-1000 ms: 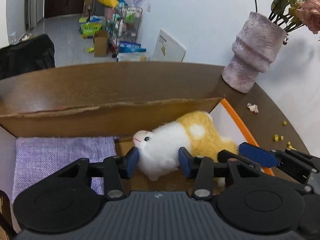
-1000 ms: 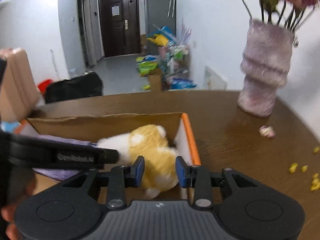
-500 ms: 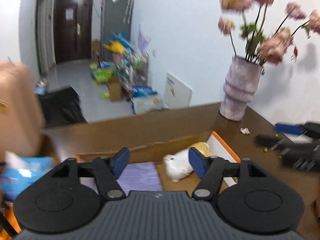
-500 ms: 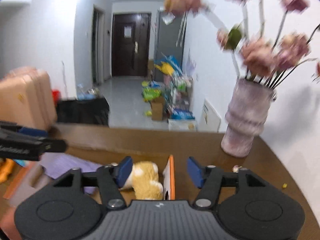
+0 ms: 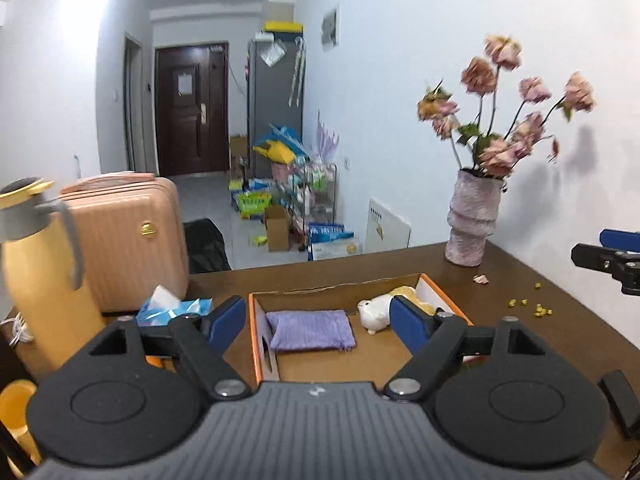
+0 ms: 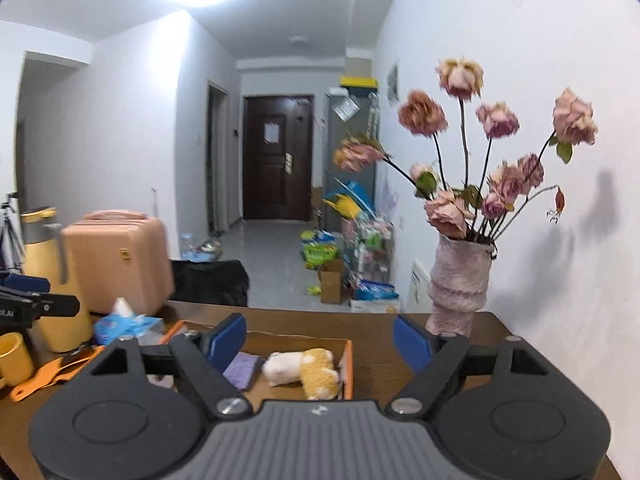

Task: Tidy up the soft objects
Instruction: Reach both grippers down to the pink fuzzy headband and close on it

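An orange-rimmed cardboard box [image 5: 254, 336] sits on the brown table. Inside it lie a folded purple cloth [image 5: 310, 329] on the left and a white-and-yellow plush hamster [image 5: 376, 312] on the right. In the right wrist view the box rim [image 6: 349, 368], the plush [image 6: 304, 370] and the cloth [image 6: 241, 370] also show. My left gripper [image 5: 318, 320] is open and empty, raised above and behind the box. My right gripper [image 6: 320, 338] is open and empty, also raised back from the box; its tip shows at the right edge of the left wrist view [image 5: 608, 260].
A pink vase of dried roses [image 5: 472, 220] stands at the table's far right, with yellow crumbs [image 5: 532, 308] near it. A yellow thermos [image 5: 36, 276], tissue pack [image 5: 172, 306] and pink suitcase [image 5: 128, 236] are at the left. A yellow cup [image 6: 14, 356] is at the left.
Both grippers opened wide and pulled up and back from the box. The plush hamster was let go and now lies in the box beside the purple cloth.
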Demonstrator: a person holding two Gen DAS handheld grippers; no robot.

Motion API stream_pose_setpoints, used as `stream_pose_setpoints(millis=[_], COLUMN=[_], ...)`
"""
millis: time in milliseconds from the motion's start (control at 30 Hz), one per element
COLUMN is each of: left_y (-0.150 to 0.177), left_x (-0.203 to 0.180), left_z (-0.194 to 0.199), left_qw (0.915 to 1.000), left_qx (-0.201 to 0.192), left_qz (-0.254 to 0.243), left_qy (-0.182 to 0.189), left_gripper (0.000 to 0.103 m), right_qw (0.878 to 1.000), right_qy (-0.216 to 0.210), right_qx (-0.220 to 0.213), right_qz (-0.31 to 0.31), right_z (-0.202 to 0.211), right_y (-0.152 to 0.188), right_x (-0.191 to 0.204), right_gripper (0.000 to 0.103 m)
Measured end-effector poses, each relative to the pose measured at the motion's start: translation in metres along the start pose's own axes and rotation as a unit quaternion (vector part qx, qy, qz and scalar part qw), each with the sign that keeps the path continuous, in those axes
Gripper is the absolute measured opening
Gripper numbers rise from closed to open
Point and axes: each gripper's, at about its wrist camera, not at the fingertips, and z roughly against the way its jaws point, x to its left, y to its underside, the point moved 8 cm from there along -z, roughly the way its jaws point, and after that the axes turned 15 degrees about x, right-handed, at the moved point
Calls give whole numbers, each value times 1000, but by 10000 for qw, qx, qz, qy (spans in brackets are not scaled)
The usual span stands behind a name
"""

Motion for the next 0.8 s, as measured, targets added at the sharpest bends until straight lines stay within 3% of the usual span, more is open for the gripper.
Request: stream_pose_setpoints(millis=[100,300,533,667,800], left_y=[43,146,236,261,256], left_x=[-2,-6,-6,-1,7], left_z=[34,84,123,126,113], left_qw=[9997,9964,9972,9978,9972], left_qx=[-244,-665,-634,-448,-375], left_qz=[11,-192,116,441,514], left_qy=[23,-485,-390,-218,-402], left_gripper=[86,88,90,90,90], right_qw=[9997,9982,9977,9960,9953], right_qy=[-167,-370,-610,-893,-960], right_qx=[-164,-416,-256,-17,111], right_qz=[12,212,140,-63,37], right_z=[29,78,111,119,114], right_y=[32,116,205,235,241], right_x=[14,46,79,86,95], right_gripper=[82,86,86,86,84])
